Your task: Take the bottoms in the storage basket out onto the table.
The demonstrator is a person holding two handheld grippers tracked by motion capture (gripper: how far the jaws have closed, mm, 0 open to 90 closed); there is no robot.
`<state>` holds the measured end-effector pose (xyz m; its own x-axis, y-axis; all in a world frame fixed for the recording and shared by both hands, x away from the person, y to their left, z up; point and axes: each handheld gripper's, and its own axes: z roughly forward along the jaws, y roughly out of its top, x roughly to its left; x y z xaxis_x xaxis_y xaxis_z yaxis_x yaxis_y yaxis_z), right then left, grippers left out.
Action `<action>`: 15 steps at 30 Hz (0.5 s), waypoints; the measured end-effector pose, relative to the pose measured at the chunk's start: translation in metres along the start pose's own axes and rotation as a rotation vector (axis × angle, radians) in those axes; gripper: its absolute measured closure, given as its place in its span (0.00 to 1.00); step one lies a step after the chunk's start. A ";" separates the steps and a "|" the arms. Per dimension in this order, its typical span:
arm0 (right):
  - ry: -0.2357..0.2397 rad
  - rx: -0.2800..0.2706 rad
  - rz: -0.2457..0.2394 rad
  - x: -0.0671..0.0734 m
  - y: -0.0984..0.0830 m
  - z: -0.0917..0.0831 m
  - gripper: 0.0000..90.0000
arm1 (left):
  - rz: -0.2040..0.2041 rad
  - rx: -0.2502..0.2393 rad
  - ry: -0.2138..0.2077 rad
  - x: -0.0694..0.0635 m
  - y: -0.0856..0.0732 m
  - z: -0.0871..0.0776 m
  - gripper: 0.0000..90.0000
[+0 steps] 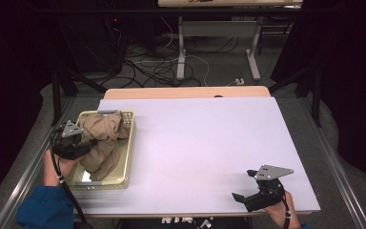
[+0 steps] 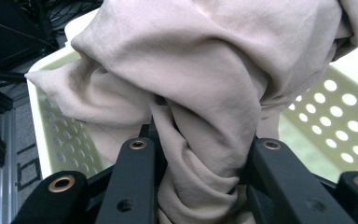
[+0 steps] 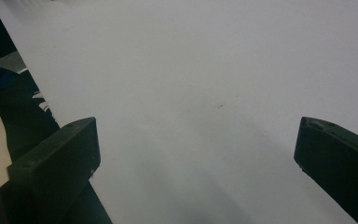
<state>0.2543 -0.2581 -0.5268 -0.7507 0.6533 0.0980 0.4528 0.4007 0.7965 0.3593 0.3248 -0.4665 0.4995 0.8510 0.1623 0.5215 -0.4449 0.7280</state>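
Cloth (image 1: 104, 143) sits bunched in the tray (image 1: 128, 157) at the table's (image 1: 205, 143) left, seen from above, with the left gripper (image 1: 88, 143) reaching in from the tray's outer side. To lift well, I'd raise it straight up so the folds clear the rim without dragging the tray.

Along the left gripper (image 2: 200, 154), both jaws are clamped on a thick twist of cloth (image 2: 191, 93), the perforated tray wall (image 2: 340, 121) just beyond.

The right gripper (image 3: 196, 154) has its jaws spread wide, holding nothing, bare table (image 3: 205, 70) ahead of them, well apart from the cloth.
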 end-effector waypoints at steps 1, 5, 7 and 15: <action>0.001 -0.002 -0.011 -0.001 0.000 0.000 0.00 | 0.001 0.003 0.001 0.000 0.001 -0.001 0.79; 0.002 -0.002 -0.010 -0.001 0.000 0.000 0.00 | -0.002 -0.011 0.004 0.000 0.002 -0.004 0.79; 0.000 -0.009 -0.008 -0.001 0.000 0.001 0.00 | -0.008 -0.016 0.000 -0.001 0.002 -0.004 0.79; -0.004 -0.014 -0.002 0.000 0.000 0.001 0.00 | -0.003 -0.042 0.002 -0.001 0.004 -0.009 0.79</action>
<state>0.2549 -0.2577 -0.5278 -0.7497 0.6551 0.0942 0.4445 0.3930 0.8049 0.3546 0.3246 -0.4584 0.4965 0.8529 0.1617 0.4936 -0.4306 0.7556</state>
